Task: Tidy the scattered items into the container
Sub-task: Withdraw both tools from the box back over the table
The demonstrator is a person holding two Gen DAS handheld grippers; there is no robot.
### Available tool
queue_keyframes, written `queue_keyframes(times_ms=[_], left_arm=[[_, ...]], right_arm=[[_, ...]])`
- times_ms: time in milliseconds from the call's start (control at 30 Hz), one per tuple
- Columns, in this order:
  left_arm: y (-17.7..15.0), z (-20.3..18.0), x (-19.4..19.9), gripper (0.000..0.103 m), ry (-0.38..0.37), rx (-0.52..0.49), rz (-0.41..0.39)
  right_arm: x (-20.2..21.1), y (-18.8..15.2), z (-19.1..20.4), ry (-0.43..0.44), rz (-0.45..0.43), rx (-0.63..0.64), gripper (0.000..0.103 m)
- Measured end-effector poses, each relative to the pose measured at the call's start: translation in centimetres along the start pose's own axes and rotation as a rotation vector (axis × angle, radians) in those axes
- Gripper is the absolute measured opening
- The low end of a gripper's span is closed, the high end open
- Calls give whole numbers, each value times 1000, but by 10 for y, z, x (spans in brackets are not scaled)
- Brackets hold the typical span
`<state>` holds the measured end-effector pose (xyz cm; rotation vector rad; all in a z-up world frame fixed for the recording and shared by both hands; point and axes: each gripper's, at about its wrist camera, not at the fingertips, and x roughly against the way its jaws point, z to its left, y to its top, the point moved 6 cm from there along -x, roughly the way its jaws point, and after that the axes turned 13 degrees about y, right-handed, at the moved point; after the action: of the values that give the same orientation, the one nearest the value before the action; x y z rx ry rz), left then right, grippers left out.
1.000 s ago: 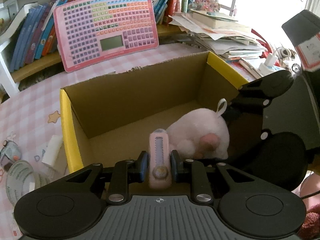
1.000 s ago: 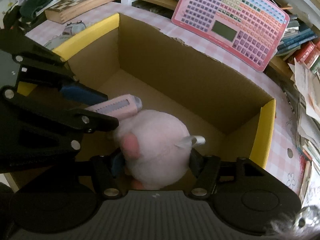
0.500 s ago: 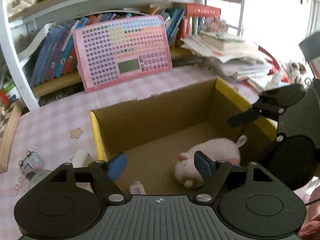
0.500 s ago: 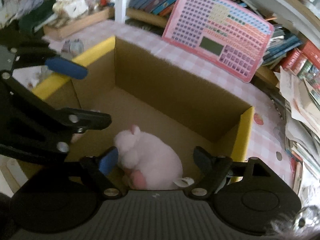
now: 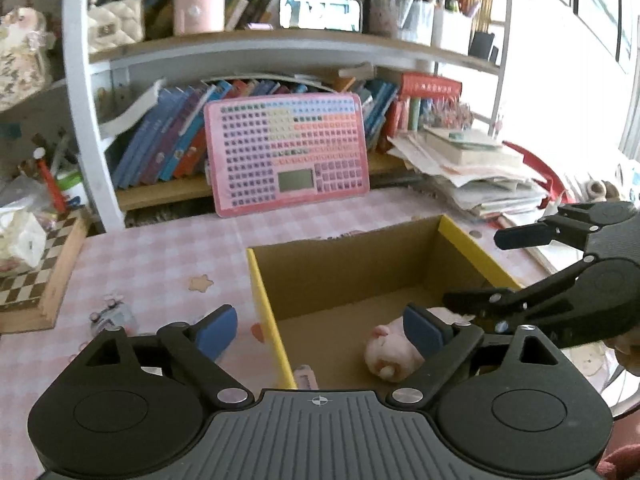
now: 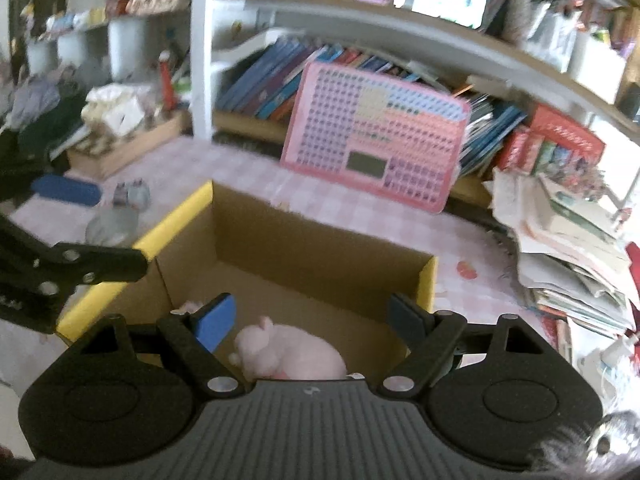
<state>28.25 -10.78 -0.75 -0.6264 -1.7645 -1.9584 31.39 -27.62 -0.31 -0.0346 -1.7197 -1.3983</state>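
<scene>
1. Left gripper (image 5: pixel 320 330): jaws spreading wider, nothing between the blue pads; poised above the near left corner of the cardboard box (image 5: pixel 264 292).
2. Right gripper (image 6: pixel 310 320): jaws spread wide, nothing pinched; seen from the left wrist as black linkage at the right edge, partly cut off by the frame.
3. Pink plush toy (image 5: pixel 390 354): lying on the box floor, near right part; half hidden behind the left gripper's right finger in the left wrist view, its near end hidden by the right gripper's body in the right wrist view.
4. Small pink stick-shaped item (image 5: pixel 306 376): on the box floor by the near left wall, only its far end showing above the gripper body; kind hard to make out.
5. Small objects on the checked tabletop (image 5: pixel 160 264) left of the box: blurred, not identifiable.
6. Pink keypad board (image 5: pixel 286 158): leaning upright against the bookshelf, far behind the box.
7. Right wrist view: blurred throughout, fine detail lost.
</scene>
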Motion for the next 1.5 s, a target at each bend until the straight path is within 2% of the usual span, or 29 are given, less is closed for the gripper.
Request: queue_keyframes(times_ms=[233, 633, 1133, 1333, 1500], left_arm=[[-12, 23, 29, 94, -7, 14, -43], [-47, 58, 66, 94, -49, -10, -39], [-94, 111, 91, 94, -22, -5, -1], [-110, 125, 100, 94, -22, -9, 2], [-126, 138, 102, 94, -13, 7, 34]], right_arm=[[31, -9, 16, -90, -75, -82, 83], [68, -36, 70, -216, -138, -216, 84], [80, -89, 128, -364, -139, -343, 84], [76, -103, 155, -378, -114, -360, 84], [68, -110, 178, -368, -87, -354, 84]])
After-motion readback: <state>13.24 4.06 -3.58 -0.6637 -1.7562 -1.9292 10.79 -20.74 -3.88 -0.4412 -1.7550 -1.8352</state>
